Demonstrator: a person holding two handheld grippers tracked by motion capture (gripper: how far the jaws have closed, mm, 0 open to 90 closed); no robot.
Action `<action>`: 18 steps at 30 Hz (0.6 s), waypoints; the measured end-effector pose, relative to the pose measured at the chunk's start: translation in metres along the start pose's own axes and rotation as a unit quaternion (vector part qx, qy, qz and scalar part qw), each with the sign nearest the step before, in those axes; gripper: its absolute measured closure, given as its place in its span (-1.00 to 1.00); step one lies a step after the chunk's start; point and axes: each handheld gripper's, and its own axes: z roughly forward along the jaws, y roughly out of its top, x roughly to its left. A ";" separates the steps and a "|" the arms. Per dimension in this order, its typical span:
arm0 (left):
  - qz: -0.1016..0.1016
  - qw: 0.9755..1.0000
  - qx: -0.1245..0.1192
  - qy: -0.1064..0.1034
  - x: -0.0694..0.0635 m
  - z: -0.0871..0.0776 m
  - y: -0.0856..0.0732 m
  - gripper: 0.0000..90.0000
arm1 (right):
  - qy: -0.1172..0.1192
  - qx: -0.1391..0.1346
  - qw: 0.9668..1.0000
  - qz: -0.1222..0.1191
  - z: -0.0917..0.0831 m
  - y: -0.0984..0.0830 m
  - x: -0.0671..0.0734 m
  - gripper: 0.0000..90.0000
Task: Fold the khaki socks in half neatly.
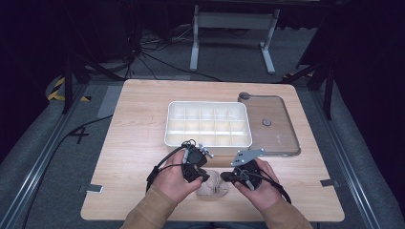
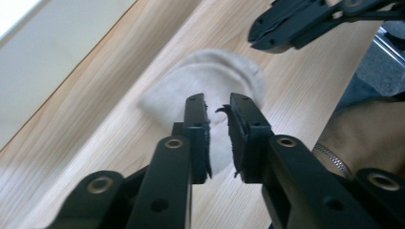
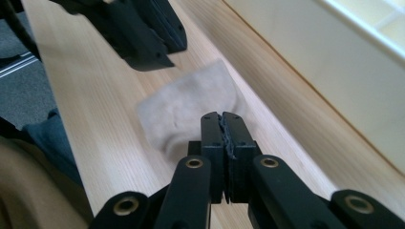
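Note:
A small beige cloth (image 1: 213, 188) lies crumpled on the wooden table near its front edge, between the two hands. In the left gripper view my left gripper (image 2: 217, 102) hovers just over the cloth (image 2: 210, 71), its jaws a narrow gap apart with nothing held between them. My right gripper (image 3: 222, 117) is shut and empty, its tips over the near edge of the cloth (image 3: 186, 102). In the high view the left gripper (image 1: 205, 177) and right gripper (image 1: 224, 177) point toward each other above the cloth.
A white compartment tray (image 1: 168, 125) stands just beyond the hands at the table's middle. A clear flat lid (image 1: 279, 136) with a grey knob lies to its right. Bare wood stretches along the left side of the table (image 1: 129, 129).

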 end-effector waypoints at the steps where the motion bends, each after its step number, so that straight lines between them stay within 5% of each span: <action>1: -0.005 1.000 0.002 0.004 0.001 -0.001 -0.002 0.80 | 0.003 -0.004 1.000 -0.008 0.002 0.004 0.003 0.98; 10: -0.016 1.000 0.013 0.016 0.005 -0.002 -0.014 0.99 | 0.018 0.017 0.999 -0.035 0.026 0.015 0.013 0.99; 18: -0.007 1.000 0.019 0.010 0.003 0.003 -0.009 0.99 | 0.013 0.026 0.999 -0.026 0.027 0.008 0.008 0.99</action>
